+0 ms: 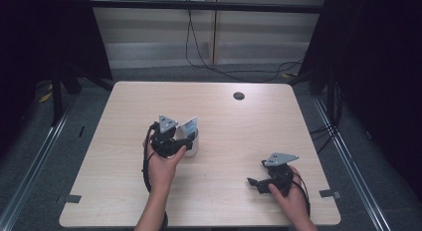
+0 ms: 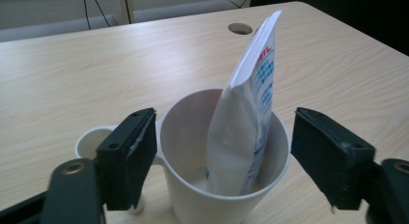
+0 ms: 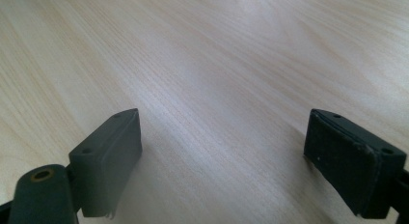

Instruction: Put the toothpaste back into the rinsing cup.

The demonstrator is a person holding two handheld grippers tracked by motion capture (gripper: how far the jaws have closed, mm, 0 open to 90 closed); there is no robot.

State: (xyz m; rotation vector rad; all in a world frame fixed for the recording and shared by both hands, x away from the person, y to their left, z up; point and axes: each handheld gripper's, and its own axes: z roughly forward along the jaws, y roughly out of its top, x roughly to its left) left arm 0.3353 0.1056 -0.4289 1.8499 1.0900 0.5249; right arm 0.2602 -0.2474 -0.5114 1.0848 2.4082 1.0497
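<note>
Step in hand, by my read: letting go of the tube (image 2: pixel 251 113) now that it stands in the white cup (image 2: pixel 193 195), which sits left of centre on the table (image 1: pixel 224 201). To do it well: back the left gripper (image 2: pixel 224 154) off straight, away from the cup, w/o clipping the rim or the small side handle (image 2: pixel 91 142), since the tube leans on the far rim w/ its crimped end up and a nudge could tip the lot. Left claw: jaws spread wide, either side of the cup, pads clear of both cup and tube, so nothing held. Right gripper (image 3: pixel 222 161) sits low over bare wood near the table's right front, jaws spread too, empty.
</note>
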